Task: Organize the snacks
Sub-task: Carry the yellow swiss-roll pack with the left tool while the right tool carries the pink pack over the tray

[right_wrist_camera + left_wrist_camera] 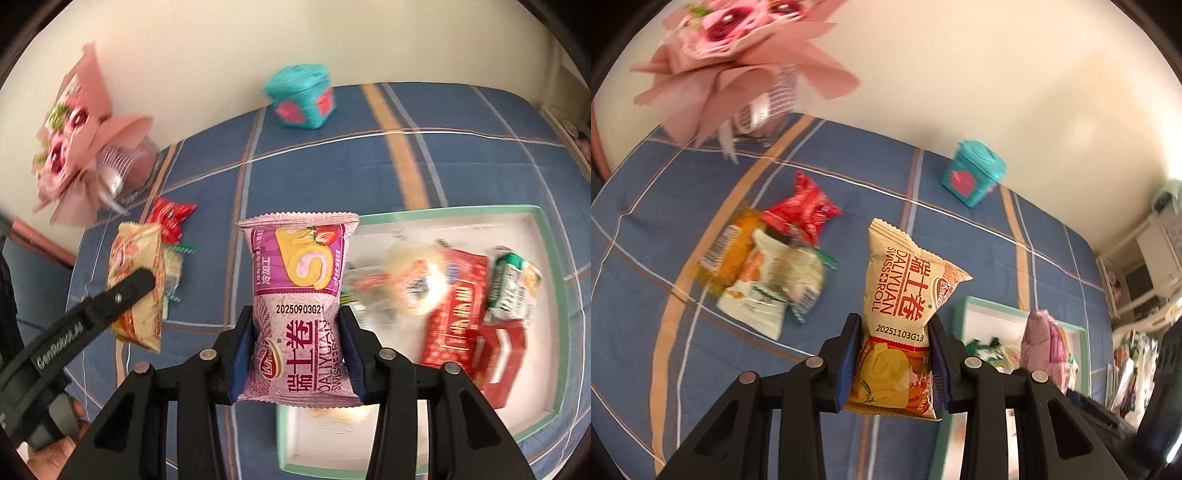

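My left gripper [894, 354] is shut on a beige and yellow Swiss roll packet [905, 291], held upright above the blue checked cloth. My right gripper [300, 350] is shut on a pink Swiss roll packet [301, 280], above the left edge of a white tray with a green rim [554, 240]. The tray holds several packets, among them red ones [458, 306]. In the right wrist view the left gripper [122, 291] and its beige packet [136, 280] show at the left. In the left wrist view the pink packet [1043, 343] hangs over the tray [982, 310].
A loose pile of snacks, a red packet [803, 208], an orange one [733, 251] and a white one [764, 291], lies on the cloth to the left. A teal box [973, 171] stands by the wall. A pink paper bouquet [738, 48] sits at the back left.
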The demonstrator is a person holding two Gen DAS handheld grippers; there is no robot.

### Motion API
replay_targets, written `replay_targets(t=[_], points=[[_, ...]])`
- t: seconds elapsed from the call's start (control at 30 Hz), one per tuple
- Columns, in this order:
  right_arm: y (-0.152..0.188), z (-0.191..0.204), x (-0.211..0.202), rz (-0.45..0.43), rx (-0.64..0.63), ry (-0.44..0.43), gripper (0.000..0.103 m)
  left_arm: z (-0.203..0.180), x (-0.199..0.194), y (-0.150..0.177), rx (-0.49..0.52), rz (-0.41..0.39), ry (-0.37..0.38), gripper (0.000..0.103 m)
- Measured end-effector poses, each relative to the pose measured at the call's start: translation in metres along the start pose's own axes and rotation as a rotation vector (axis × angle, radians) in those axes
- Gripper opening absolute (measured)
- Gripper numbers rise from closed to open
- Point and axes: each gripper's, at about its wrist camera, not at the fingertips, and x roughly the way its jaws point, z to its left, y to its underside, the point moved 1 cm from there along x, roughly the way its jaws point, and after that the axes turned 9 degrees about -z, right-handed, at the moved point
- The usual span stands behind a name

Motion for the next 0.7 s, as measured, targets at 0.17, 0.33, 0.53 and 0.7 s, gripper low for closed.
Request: replay_targets(t=[0.17,0.33,0.53,0.7], points=[[-0.002,-0.043,-0.01,-0.015,0.098,0.045,0.046,-0.037,0.002,0.01,0.085,0.016,0.027,0.038],[-0.001,-0.083,-0.011,-0.008,0.188,0.09,0.046,-0.083,0.012,0.031,0.192,0.06,0.073,0.038],[0.003,-0.117,-0.006,0.02,0.259,0.134,0.046,-0.122,0.026,0.058,0.285,0.116,0.114,0.038],[0.007,-0.138,-0.006,0.029,0.3,0.158,0.046,-0.139,0.036,0.071,0.318,0.151,0.115,0.038]])
